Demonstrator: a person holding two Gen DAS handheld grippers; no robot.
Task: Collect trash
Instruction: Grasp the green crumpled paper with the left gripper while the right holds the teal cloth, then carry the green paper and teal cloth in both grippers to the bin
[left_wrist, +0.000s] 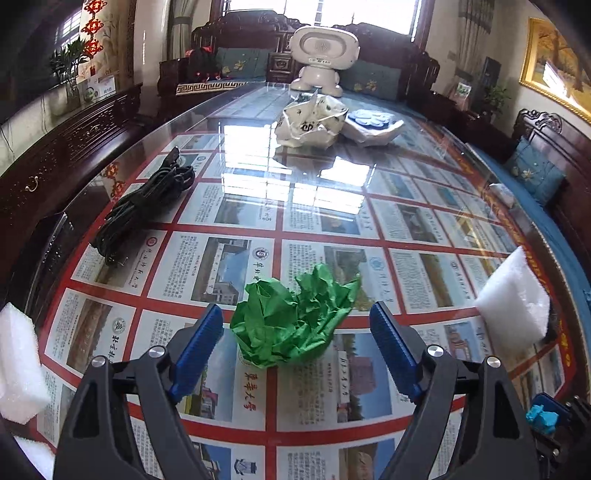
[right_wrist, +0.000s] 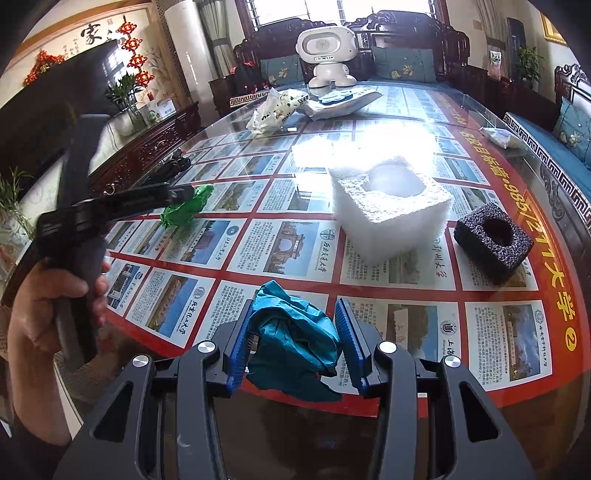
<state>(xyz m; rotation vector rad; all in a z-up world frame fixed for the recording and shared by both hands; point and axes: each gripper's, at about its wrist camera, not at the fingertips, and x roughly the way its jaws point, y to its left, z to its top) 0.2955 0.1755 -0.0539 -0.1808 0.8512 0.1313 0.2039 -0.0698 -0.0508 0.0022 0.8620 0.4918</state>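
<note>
The glass-topped counter (left_wrist: 258, 177), with a red-lined grid of printed cards under the glass, fills both views. In the right wrist view a white foam block (right_wrist: 391, 206) with a round hollow in its top stands at centre, and a smaller black foam block (right_wrist: 493, 242), also with a hole, sits to its right, apart from it. At the top of both views a white robot toy (left_wrist: 322, 55) stands at the far end of the counter, with a crumpled white bag (left_wrist: 312, 122) just below it. A coil of black cable (left_wrist: 144, 206) lies at the left of the left wrist view.

The left gripper (left_wrist: 295, 332) has its fingers standing wide apart, at the bottom centre of its view. The green crumpled paper (left_wrist: 291, 317) lies on the glass between the blue pads; neither pad touches it. Its long axis runs from lower left to upper right, the thinner, more ragged end pointing to the upper right.

The right gripper (right_wrist: 293, 345) has its fingers clamped on a teal crumpled paper (right_wrist: 295, 343), both blue pads pressing its sides, at the bottom centre of its view. The wad stands roughly upright in the frame, one peak pointing up and to the left, a loose flap hanging below the pads.
</note>
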